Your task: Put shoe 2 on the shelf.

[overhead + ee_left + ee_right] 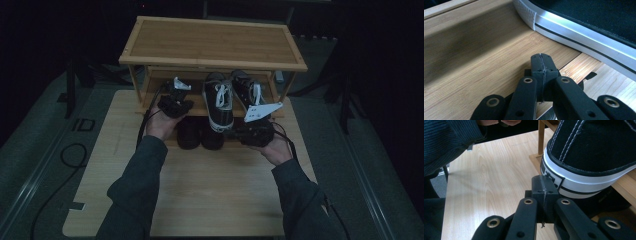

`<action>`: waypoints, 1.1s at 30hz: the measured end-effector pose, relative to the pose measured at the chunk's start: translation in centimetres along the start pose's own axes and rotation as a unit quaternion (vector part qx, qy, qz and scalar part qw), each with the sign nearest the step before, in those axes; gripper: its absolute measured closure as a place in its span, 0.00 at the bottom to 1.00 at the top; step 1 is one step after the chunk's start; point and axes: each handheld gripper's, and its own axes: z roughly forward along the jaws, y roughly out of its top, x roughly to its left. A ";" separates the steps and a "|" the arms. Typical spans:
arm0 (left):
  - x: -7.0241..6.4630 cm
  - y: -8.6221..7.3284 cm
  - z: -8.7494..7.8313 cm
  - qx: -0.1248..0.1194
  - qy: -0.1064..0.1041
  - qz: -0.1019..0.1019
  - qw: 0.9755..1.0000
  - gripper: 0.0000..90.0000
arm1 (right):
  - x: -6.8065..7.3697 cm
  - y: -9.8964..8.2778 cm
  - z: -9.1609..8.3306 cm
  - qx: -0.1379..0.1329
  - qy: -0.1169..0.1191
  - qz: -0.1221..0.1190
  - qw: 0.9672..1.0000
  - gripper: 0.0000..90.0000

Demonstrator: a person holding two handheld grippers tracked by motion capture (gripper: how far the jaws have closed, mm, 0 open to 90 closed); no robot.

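A bamboo shoe rack point(212, 40) stands on the wooden table point(220, 190). Two black sneakers with white soles sit on its lower shelf: one point(218, 102) has its heel hanging over the front edge, the other point(246, 90) lies to its right. My left gripper point(176, 97) is shut and empty, just left of the near sneaker. In the left gripper view, the left gripper point(541, 62) hovers over the shelf board point(486, 57) beside that sneaker's white sole point(579, 35). My right gripper point(231, 132) is shut and empty. In the right gripper view, the right gripper point(544, 185) is at the sneaker's heel point(584, 157); I cannot tell if it touches.
A pair of dark shoes point(200, 134) sits on the table under the shelf; one of them point(609, 200) lies below the sneaker's heel in the right gripper view. The rack's top board overhangs the shelf. The person's left sleeve point(449, 142) crosses the right gripper view.
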 end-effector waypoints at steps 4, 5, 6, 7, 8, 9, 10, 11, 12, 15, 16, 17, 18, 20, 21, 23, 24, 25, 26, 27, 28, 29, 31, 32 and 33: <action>0.0 0.0 0.0 0.000 0.000 -0.001 1.000 1.00 | 0.0 0.0 0.0 -0.001 0.001 0.007 1.000 1.00; 0.0 0.0 0.0 0.000 -0.001 -0.002 1.000 1.00 | 0.0 0.1 0.0 -0.001 -0.001 0.006 1.000 1.00; 0.0 0.0 0.0 -0.001 -0.001 -0.003 1.000 1.00 | 0.0 0.1 0.0 0.001 -0.003 0.004 1.000 1.00; 0.0 0.0 0.0 -0.001 -0.001 -0.003 1.000 1.00 | 0.0 0.2 0.0 0.002 -0.006 0.003 1.000 1.00; 0.0 0.0 0.0 0.000 -0.001 -0.003 1.000 1.00 | 0.0 0.3 0.1 0.003 -0.007 0.002 1.000 1.00; 0.0 0.0 0.0 0.000 0.000 -0.003 1.000 1.00 | 0.1 0.3 0.2 0.004 -0.008 0.001 1.000 1.00; 0.0 0.0 0.0 0.000 0.001 -0.002 1.000 1.00 | 0.1 0.4 0.4 0.004 -0.009 -0.001 1.000 1.00; 0.0 0.0 0.0 0.000 0.001 -0.002 1.000 1.00 | 0.2 0.5 0.5 0.005 -0.010 -0.002 1.000 1.00; 0.0 0.0 0.0 -0.001 0.001 -0.002 1.000 1.00 | 0.2 0.6 0.5 0.007 -0.012 -0.006 1.000 1.00; -0.1 0.0 0.0 -0.003 0.002 -0.004 1.000 1.00 | 0.4 0.9 0.8 0.011 -0.023 -0.017 1.000 1.00; -0.1 -0.1 0.0 -0.003 0.002 -0.004 1.000 1.00 | 0.5 1.0 0.9 0.013 -0.026 -0.022 0.999 1.00; -0.1 -0.1 0.0 -0.004 0.002 -0.004 1.000 1.00 | 0.6 1.0 1.0 0.014 -0.025 -0.021 0.999 1.00; -0.1 -0.1 0.0 -0.004 0.002 -0.005 1.000 1.00 | 0.5 1.0 1.0 0.011 -0.024 -0.021 0.999 1.00; -0.1 -0.1 0.0 -0.003 0.002 -0.004 1.000 1.00 | 0.5 1.0 1.1 0.010 -0.025 -0.021 0.999 1.00; -0.1 0.0 0.0 -0.003 0.002 -0.004 1.000 1.00 | 0.5 1.0 1.1 0.010 -0.024 -0.020 0.999 1.00; -0.1 0.0 0.0 -0.003 0.002 -0.004 1.000 1.00 | 0.5 1.0 1.1 0.005 -0.025 -0.019 0.999 1.00; -0.1 0.0 0.0 -0.002 0.002 -0.003 1.000 1.00 | 0.5 1.0 1.1 0.001 -0.027 -0.019 0.999 1.00; -0.1 0.0 0.0 -0.001 0.002 -0.002 1.000 1.00 | 0.5 1.0 1.1 -0.002 -0.033 -0.017 0.999 1.00; -0.1 0.0 0.0 -0.002 0.002 -0.004 1.000 1.00 | 0.3 1.1 1.1 -0.001 -0.032 -0.015 0.999 1.00; -0.1 0.0 0.0 -0.002 0.002 -0.004 1.000 1.00 | 0.3 1.0 1.1 0.000 -0.030 -0.013 0.999 1.00; -0.1 0.0 0.0 -0.002 0.002 -0.003 1.000 1.00 | 0.2 1.0 1.2 0.002 -0.031 -0.014 0.999 1.00; -0.1 0.0 0.0 -0.002 0.002 -0.003 1.000 1.00 | 0.2 1.0 1.2 0.006 -0.035 -0.014 0.999 1.00; -0.1 0.0 0.0 -0.001 0.002 -0.001 1.000 1.00 | 0.0 0.9 1.4 0.009 -0.056 -0.015 0.998 1.00; -0.1 0.0 0.0 -0.001 0.002 -0.001 1.000 1.00 | -0.2 0.9 1.4 0.010 -0.063 -0.007 0.998 1.00; -0.1 0.0 0.0 -0.001 0.002 -0.002 1.000 1.00 | -0.5 0.8 1.4 0.007 -0.060 0.001 0.998 1.00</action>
